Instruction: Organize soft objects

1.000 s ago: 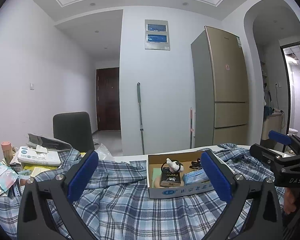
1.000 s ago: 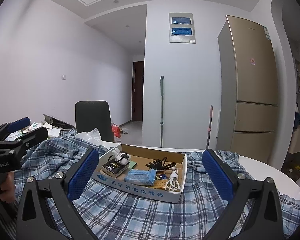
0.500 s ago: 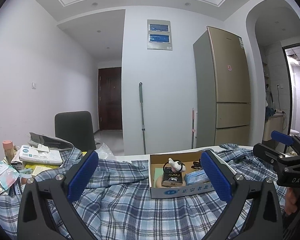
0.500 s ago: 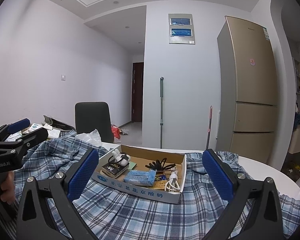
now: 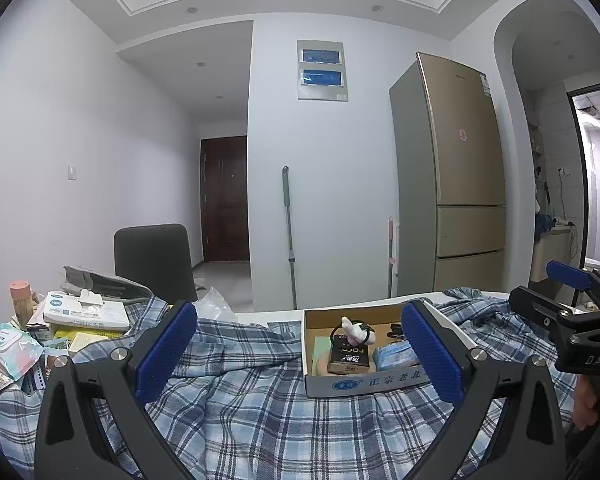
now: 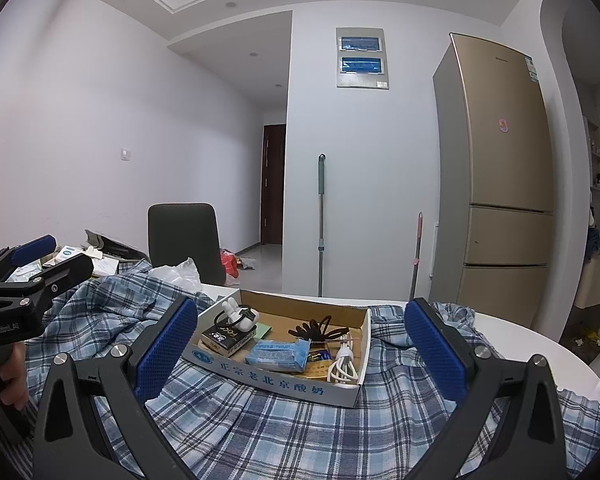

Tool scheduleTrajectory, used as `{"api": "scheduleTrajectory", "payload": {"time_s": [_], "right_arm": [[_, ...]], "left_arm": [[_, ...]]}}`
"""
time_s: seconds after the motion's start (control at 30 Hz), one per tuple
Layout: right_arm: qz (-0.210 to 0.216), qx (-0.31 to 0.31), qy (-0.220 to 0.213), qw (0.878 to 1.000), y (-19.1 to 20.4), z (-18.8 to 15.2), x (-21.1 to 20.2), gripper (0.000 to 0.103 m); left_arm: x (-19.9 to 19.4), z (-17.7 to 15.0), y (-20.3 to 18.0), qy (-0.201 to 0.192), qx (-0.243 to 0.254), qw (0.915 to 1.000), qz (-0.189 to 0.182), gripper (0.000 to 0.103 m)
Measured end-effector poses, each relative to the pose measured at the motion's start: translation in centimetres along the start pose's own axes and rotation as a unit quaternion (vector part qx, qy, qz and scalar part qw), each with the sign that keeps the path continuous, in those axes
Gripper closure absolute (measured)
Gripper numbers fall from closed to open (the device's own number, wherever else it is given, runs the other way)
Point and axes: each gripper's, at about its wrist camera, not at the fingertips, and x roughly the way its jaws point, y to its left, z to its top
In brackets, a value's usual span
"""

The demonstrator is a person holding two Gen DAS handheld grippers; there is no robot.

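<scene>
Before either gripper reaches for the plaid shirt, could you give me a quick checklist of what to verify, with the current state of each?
1. Left gripper open and empty: ok.
2. Right gripper open and empty: ok.
3. Plaid shirt free to lift: not ok, the cardboard box sits on it.
4. Box contents secured: not ok, the white cable and blue packet lie loose.
5. Shirt's left edge clear of the clutter pile: cannot tell.
</scene>
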Motion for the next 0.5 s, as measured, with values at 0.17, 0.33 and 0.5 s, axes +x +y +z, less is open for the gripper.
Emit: {"api": "scheduleTrajectory", "payload": {"time_s": [0.17, 0.33, 0.5], "right_arm": [[0.000, 0.000, -0.001, 1.000, -0.01, -0.01, 0.01, 0.000], [0.000, 0.001, -0.001, 1.000, -0.05, -0.01, -0.01, 0.000], [0.001, -0.001, -0.003, 1.000, -0.01, -0.06, -0.04, 0.000]], "left_arm": [[-0.16, -0.01, 0.03, -0.008, -0.001, 1.0000, -0.004, 0.000], [-0.29, 0.02, 0.07, -0.005, -0.001, 1.0000, -0.004, 0.000], [-0.26, 0.04, 0.10, -0.004, 0.000, 1.0000, -0.003, 0.000]]}}
